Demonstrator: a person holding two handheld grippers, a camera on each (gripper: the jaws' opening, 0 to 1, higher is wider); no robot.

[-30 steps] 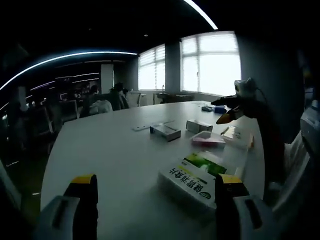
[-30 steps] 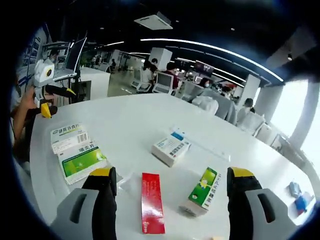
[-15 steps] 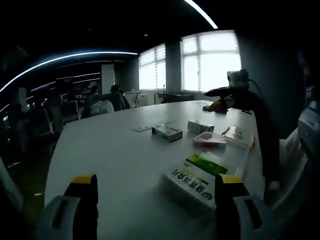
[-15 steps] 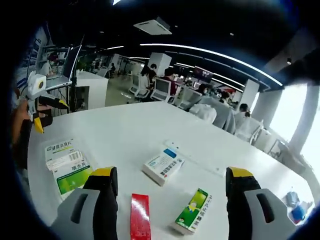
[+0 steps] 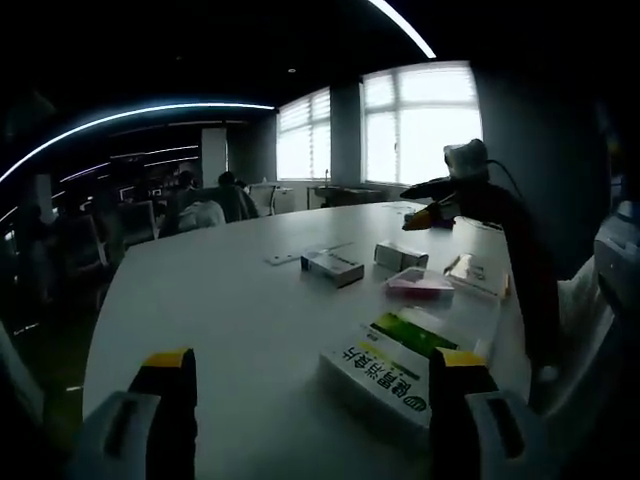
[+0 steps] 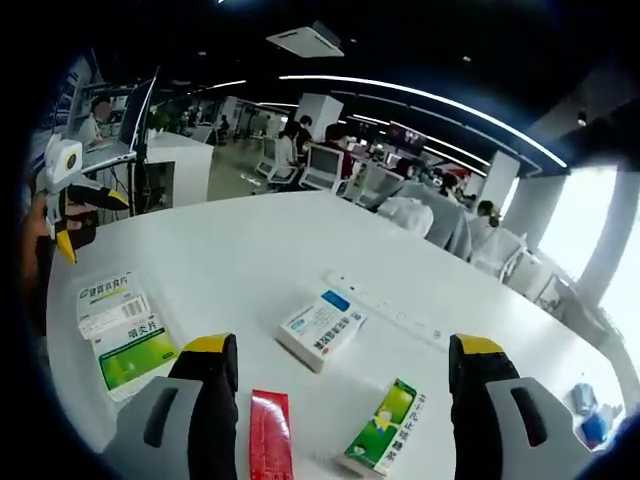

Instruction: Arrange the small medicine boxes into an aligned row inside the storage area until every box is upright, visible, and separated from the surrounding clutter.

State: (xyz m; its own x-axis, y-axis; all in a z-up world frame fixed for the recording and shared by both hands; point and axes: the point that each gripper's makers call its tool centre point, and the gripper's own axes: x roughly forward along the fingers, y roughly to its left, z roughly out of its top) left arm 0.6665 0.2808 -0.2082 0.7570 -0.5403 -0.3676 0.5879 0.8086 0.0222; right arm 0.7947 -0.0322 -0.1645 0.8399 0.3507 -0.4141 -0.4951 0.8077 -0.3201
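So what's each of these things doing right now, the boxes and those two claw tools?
Left gripper: open, empty, above the table.
Right gripper: open, empty.
Blue-and-white box: lying flat.
Red box: lying flat.
Green box: lying on its side.
Green-and-white box: flat, beside the white box.
White box: flat, near the table edge.
White table: boxes scattered, not in a row.

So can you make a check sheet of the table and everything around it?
Surface: white table, bare between the boxes.
Job's things: red box, green box, blue-and-white box, two green-and-white boxes, all lying flat and scattered.
Clutter: long white strip; small blue items at the far edge.
Grippers: left hand-held gripper open and empty; right hand-held gripper open and empty, above the boxes.
Cables: nothing seen.
Surroundings: office desks, seated people, bright windows.
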